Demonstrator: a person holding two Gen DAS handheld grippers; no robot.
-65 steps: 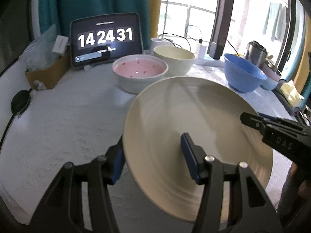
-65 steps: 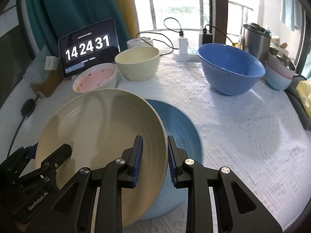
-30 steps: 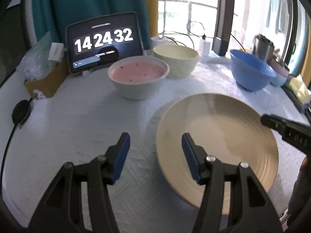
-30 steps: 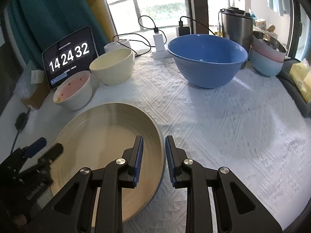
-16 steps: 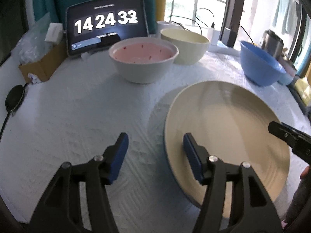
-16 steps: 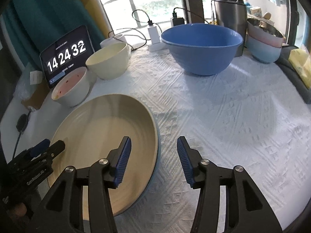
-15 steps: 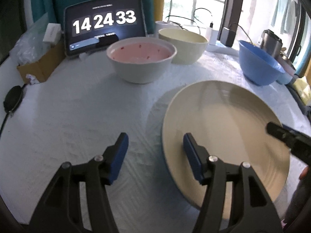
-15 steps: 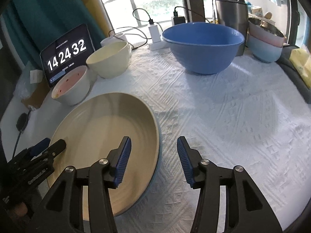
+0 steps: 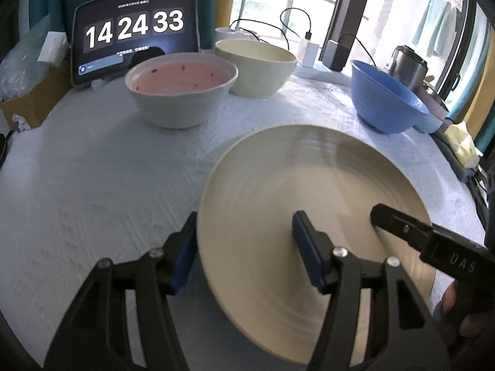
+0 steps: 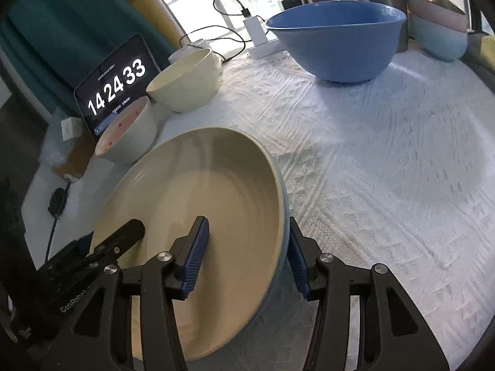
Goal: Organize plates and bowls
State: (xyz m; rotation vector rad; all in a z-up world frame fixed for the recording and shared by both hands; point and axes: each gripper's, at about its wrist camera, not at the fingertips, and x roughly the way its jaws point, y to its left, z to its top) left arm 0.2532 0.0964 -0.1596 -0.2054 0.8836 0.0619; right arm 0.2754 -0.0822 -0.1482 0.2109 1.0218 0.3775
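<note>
White-clothed table under stacked plates, bowls, tablet.

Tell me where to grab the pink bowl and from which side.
Take the pink bowl by its rim, from above: one finger inside, one outside. It sits upright with thin, open walls, too wide to span. Use the near-left rim; the cream bowl crowds the far right.

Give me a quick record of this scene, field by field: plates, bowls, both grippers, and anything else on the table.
plates: beige plate stacked on a blue plate
left gripper: open, straddling the beige plate's left rim
right gripper: open, straddling the stack's right rim
bowls: pink bowl, cream bowl, blue bowl, all apart from the plates
other: tablet reading 14 24 33
surface: white tablecloth
</note>
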